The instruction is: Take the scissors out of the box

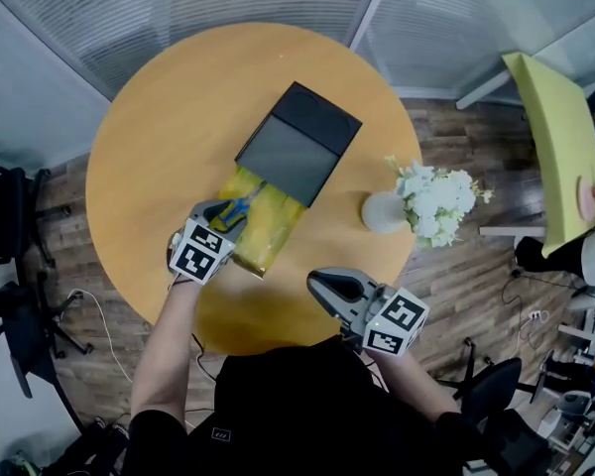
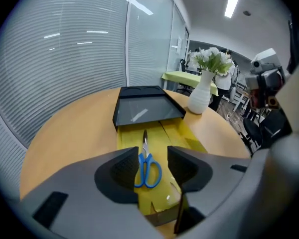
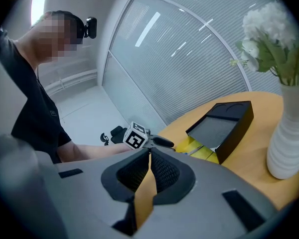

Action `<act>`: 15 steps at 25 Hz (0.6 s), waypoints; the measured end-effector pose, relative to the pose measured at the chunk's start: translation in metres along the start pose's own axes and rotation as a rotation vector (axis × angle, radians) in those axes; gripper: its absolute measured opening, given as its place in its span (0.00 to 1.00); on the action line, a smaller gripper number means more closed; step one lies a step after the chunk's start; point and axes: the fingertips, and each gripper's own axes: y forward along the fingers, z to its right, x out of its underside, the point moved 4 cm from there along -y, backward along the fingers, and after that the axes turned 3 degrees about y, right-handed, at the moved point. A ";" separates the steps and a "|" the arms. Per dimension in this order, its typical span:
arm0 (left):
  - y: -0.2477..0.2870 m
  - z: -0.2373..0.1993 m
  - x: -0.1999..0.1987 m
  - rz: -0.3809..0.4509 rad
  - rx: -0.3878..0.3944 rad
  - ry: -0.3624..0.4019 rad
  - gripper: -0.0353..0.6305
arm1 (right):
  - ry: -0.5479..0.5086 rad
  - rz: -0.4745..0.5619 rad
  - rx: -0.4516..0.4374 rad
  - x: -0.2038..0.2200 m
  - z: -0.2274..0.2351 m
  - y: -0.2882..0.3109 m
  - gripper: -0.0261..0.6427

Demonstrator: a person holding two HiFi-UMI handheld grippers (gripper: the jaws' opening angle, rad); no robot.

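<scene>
Blue-handled scissors [image 1: 240, 206] lie flat on a yellow tray [image 1: 269, 231] that is slid out of a black box [image 1: 297, 147] on the round wooden table [image 1: 149, 157]. My left gripper [image 1: 223, 213] hangs over the tray's near end, open. In the left gripper view the scissors [image 2: 147, 167] show in the gap of the left gripper [image 2: 152, 158], handles nearest, blades towards the box [image 2: 144, 108]; the pads do not press on them. My right gripper [image 1: 317, 284] is shut near the table's front edge, apart from the tray. The right gripper [image 3: 148, 156] has nothing visible between its pads.
A white vase [image 1: 384, 211] of white flowers [image 1: 438, 202] stands on the table right of the box. Off the table, a yellow-green table [image 1: 555, 157] is at the far right and office chairs [image 1: 5, 226] are at the left. Glass walls with blinds run behind.
</scene>
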 end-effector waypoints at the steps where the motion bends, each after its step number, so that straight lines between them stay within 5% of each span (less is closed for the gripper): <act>1: 0.005 -0.001 0.004 -0.025 0.003 0.013 0.34 | 0.001 0.000 0.004 0.001 0.000 -0.001 0.10; 15: 0.050 -0.005 0.038 -0.263 0.038 0.076 0.28 | 0.027 0.039 0.083 0.008 0.013 -0.028 0.10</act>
